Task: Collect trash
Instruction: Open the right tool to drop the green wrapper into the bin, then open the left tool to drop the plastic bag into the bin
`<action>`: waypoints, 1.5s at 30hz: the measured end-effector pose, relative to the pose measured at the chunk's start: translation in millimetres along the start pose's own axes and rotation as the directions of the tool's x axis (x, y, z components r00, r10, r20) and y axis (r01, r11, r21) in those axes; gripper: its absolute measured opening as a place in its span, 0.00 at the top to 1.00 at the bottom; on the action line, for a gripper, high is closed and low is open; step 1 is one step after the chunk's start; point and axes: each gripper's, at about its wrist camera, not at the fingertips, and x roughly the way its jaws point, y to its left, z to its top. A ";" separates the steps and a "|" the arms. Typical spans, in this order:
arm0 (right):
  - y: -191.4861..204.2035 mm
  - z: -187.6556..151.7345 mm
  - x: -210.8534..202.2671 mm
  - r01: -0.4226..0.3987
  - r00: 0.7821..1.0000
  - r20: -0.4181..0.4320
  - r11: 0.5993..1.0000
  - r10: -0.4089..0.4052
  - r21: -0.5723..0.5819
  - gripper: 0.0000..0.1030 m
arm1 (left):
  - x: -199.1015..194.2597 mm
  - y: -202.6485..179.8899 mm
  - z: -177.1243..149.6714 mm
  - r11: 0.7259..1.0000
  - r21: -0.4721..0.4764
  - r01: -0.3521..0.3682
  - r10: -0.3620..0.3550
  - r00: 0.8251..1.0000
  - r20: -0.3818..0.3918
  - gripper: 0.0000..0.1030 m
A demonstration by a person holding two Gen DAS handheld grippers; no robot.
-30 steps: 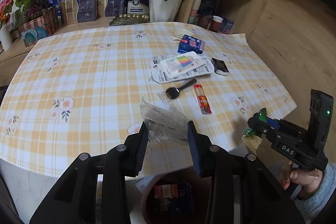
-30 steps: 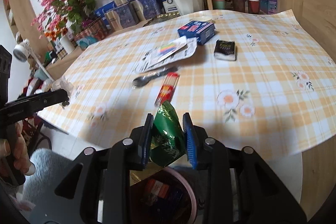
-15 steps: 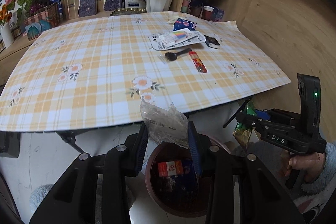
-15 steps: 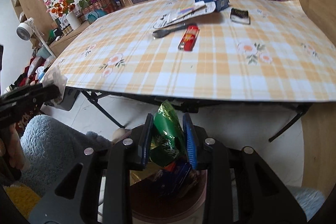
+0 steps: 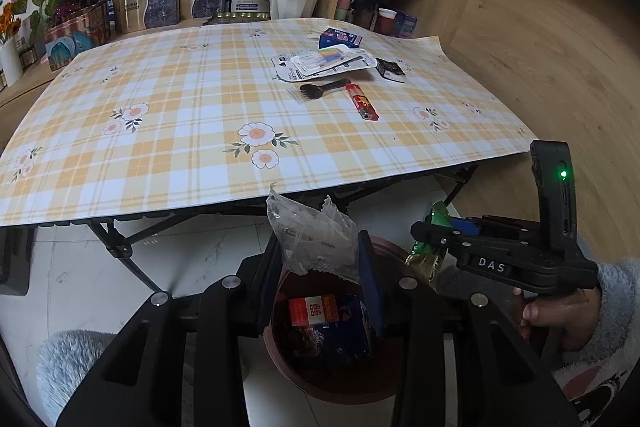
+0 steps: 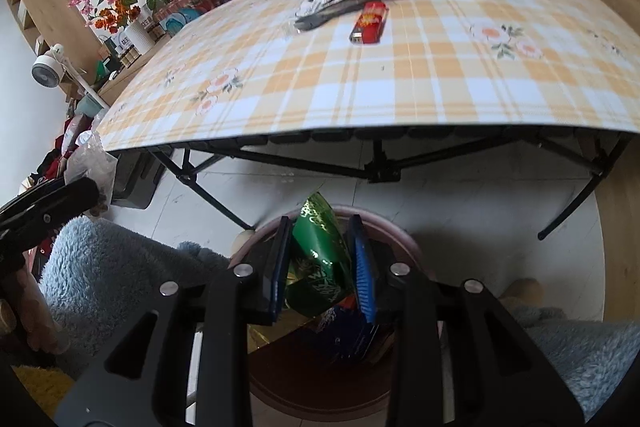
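Observation:
My left gripper (image 5: 318, 255) is shut on a crumpled clear plastic bag (image 5: 314, 233), held just above a brown round bin (image 5: 332, 383) on the floor below the table edge. The bin holds a red-and-white pack (image 5: 314, 311) and dark blue wrappers. My right gripper (image 6: 322, 259) is shut on a green foil wrapper (image 6: 318, 255) over the same bin (image 6: 404, 239). In the left wrist view the right gripper (image 5: 424, 235) shows at the right with the green wrapper (image 5: 434, 227). The left gripper (image 6: 86, 187) with the clear bag (image 6: 90, 159) shows at the left of the right wrist view.
On the plaid table (image 5: 180, 131) lie a red lighter (image 5: 362, 103), a black fork (image 5: 324, 89), blister packs (image 5: 324, 63), a blue box (image 5: 340, 37) and a small black pack (image 5: 392, 69). Folding table legs (image 6: 384, 167) stand behind the bin. Boxes, flowers and wooden shelves line the back.
Both grippers have moved back off the table and sunk below its edge, over the bin, each still holding its piece of trash.

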 end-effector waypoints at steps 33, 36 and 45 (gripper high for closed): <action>-5.8 -6.2 -24.8 0.147 0.980 0.133 0.989 -0.148 0.019 0.06 | 22.3 -3.1 -11.5 1.000 -0.015 0.022 -0.024 0.996 -0.089 0.65; -12.2 -5.3 -27.2 0.190 0.970 0.144 0.980 -0.195 0.051 0.06 | 24.8 -7.2 -12.6 1.000 0.003 0.030 -0.029 0.995 -0.100 0.65; -22.5 -6.9 -27.4 0.222 0.963 0.134 0.970 -0.234 0.097 0.06 | 30.4 -10.5 -14.8 0.999 0.016 0.043 -0.040 0.991 -0.127 0.64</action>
